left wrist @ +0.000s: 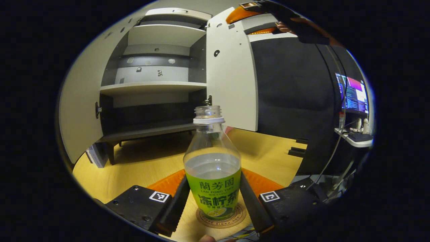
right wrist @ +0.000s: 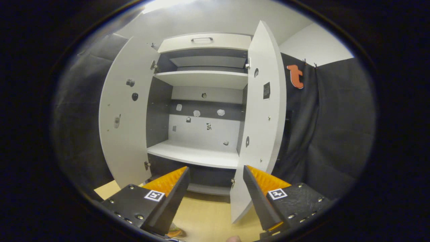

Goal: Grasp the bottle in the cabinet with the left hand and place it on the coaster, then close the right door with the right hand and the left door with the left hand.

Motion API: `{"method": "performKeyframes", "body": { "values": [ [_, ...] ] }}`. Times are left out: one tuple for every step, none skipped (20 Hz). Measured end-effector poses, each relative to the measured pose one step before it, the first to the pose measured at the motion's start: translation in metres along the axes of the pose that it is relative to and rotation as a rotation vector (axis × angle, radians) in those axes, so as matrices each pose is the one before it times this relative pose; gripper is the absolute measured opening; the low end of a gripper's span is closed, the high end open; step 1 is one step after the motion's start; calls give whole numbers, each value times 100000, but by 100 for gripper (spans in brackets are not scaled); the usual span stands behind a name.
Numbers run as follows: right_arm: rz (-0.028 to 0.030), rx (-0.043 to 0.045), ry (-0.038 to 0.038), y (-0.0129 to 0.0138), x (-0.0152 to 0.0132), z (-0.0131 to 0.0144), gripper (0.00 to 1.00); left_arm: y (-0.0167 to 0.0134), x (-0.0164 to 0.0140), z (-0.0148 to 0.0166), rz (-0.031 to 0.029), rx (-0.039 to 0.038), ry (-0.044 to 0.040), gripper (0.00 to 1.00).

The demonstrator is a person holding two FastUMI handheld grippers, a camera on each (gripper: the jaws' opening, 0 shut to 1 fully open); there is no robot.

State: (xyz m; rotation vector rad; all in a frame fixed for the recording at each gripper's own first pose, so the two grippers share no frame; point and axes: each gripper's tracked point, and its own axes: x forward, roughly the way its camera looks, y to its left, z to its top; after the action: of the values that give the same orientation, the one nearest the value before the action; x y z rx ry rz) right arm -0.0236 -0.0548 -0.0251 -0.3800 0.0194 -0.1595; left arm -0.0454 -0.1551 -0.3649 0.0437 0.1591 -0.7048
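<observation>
Clear bottle (left wrist: 213, 168), green label, uncapped, part-filled, upright on round coaster (left wrist: 221, 218) at 6 o'clock. Cabinet (right wrist: 201, 111) at 12 o'clock; left door (right wrist: 126, 117) and right door (right wrist: 263, 117) both open.

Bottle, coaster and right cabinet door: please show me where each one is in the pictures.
bottle (left wrist: 213, 188), left gripper view, on its green label.
coaster (left wrist: 239, 216), left gripper view, on its printed rim right of the bottle.
right cabinet door (right wrist: 265, 134), right gripper view, on its inner face.

Left gripper view sits low over the table (left wrist: 134, 168), facing the cabinet (left wrist: 153, 87) from farther back; right gripper view higher, nearer the cabinet (right wrist: 201, 134), facing in. Both share its shelves and open doors.
</observation>
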Motion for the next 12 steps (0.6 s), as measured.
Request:
{"method": "performKeyframes", "body": {
  "values": [
    [-725, -299, 881, 266, 133, -220, 96, 231, 42, -56, -836, -358, 456, 90],
    [-296, -14, 872, 368, 118, -271, 96, 328, -125, -71, 237, -1200, 890, 94],
    [-232, 300, 307, 354, -5, -72, 96, -191, -235, -289, -617, -1776, 693, 99],
    [-492, 185, -178, 299, -134, -48, 96, -160, -109, 216, -939, -1767, -208, 99],
    [-574, 291, -704, 182, -172, 176, 94, 0, 32, 354, -895, -946, 135, 99],
    [-278, 515, -899, 160, -293, 92, 96, -30, -2, 501, -810, -671, -265, 99],
    [19, 300, -880, 221, -397, 87, 94, 125, -45, 781, 166, 114, -671, 99],
    [440, -111, -1184, 47, -449, 169, 94, 18, 67, 859, -357, -232, -859, 99],
    [793, -545, -1403, 57, -417, 254, 96, -98, 82, 1089, -288, 156, -1151, 99],
    [833, -925, -1131, -63, -404, 162, 94, 203, 207, 1294, 671, 739, -1230, 98],
    [1150, -172, -350, -144, -342, 239, 94, 216, 35, 1279, 1132, 667, -829, 98],
    [2415, 884, 609, 135, -586, 53, 96, 174, 59, 1169, 1295, 403, 140, 99]
  ]
}}
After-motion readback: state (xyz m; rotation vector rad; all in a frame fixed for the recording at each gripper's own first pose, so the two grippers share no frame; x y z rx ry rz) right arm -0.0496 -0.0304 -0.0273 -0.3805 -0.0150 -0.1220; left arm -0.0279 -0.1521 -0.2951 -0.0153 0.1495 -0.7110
